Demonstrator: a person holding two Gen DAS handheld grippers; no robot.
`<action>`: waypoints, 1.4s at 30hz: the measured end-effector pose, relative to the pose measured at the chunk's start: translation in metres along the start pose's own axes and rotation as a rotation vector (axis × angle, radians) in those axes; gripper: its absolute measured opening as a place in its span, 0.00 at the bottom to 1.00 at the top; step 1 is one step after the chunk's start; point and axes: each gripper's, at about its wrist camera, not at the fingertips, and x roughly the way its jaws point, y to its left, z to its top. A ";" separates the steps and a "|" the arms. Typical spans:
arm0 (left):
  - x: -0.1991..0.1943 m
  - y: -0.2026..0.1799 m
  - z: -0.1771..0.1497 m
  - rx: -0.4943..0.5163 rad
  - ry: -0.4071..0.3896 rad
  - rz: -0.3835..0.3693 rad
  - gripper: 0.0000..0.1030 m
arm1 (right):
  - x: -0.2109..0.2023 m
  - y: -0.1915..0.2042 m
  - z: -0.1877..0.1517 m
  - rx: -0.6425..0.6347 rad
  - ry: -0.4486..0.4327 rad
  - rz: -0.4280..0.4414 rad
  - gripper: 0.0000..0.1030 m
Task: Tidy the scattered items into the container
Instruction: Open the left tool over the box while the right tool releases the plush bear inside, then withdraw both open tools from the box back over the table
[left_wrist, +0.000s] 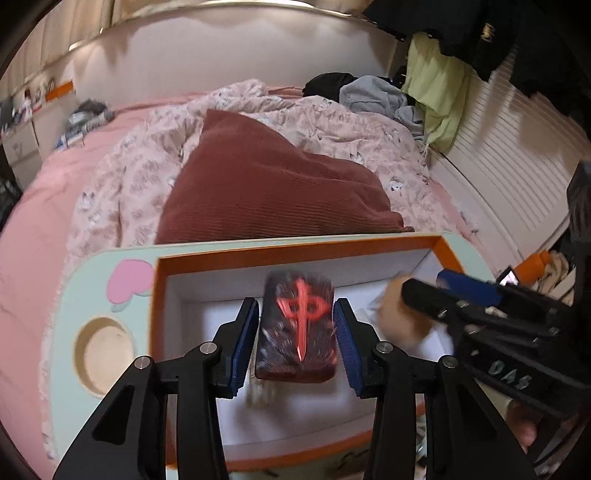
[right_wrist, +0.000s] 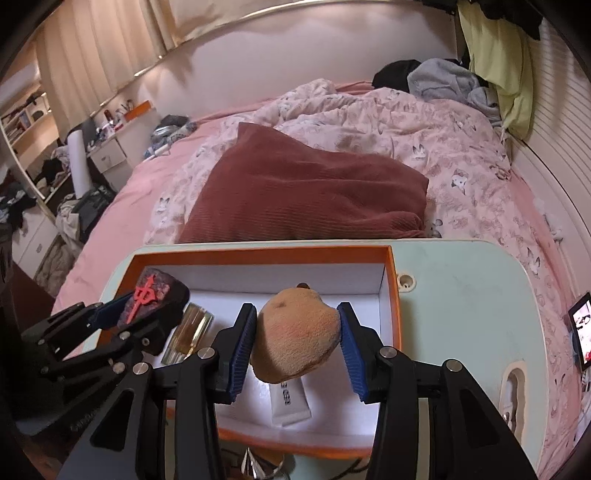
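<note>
An orange box (left_wrist: 162, 295) with a white inside stands on a mint lap tray (left_wrist: 85, 295) on the bed. My left gripper (left_wrist: 295, 332) hangs over the box, its blue pads against both sides of a dark block (left_wrist: 295, 325) with a red symbol; the block is blurred. My right gripper (right_wrist: 297, 332) is shut on a tan plush toy (right_wrist: 295, 332) above the box (right_wrist: 393, 295). Each gripper shows in the other's view: the right gripper (left_wrist: 421, 286) with the plush toy (left_wrist: 399, 317), the left gripper (right_wrist: 147, 306) with the block (right_wrist: 151, 291). A white tube (right_wrist: 290, 402) and a glass bottle (right_wrist: 190, 332) lie in the box.
A maroon cushion (right_wrist: 306, 195) and a rumpled quilt (right_wrist: 443, 125) lie beyond the tray (right_wrist: 461, 314). The tray has a round cup recess (left_wrist: 103, 354) on its left. A phone (right_wrist: 581, 328) stands at the tray's right edge. Clothes pile up at the bed's far right corner.
</note>
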 end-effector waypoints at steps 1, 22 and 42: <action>0.000 -0.001 0.001 -0.011 -0.001 -0.003 0.42 | 0.004 -0.001 0.002 0.005 0.011 -0.013 0.46; -0.114 -0.025 -0.104 0.110 -0.082 -0.009 0.77 | -0.114 0.001 -0.117 -0.031 -0.115 -0.018 0.55; -0.066 -0.007 -0.184 0.061 0.080 0.161 0.92 | -0.058 -0.008 -0.179 -0.073 0.098 -0.175 0.95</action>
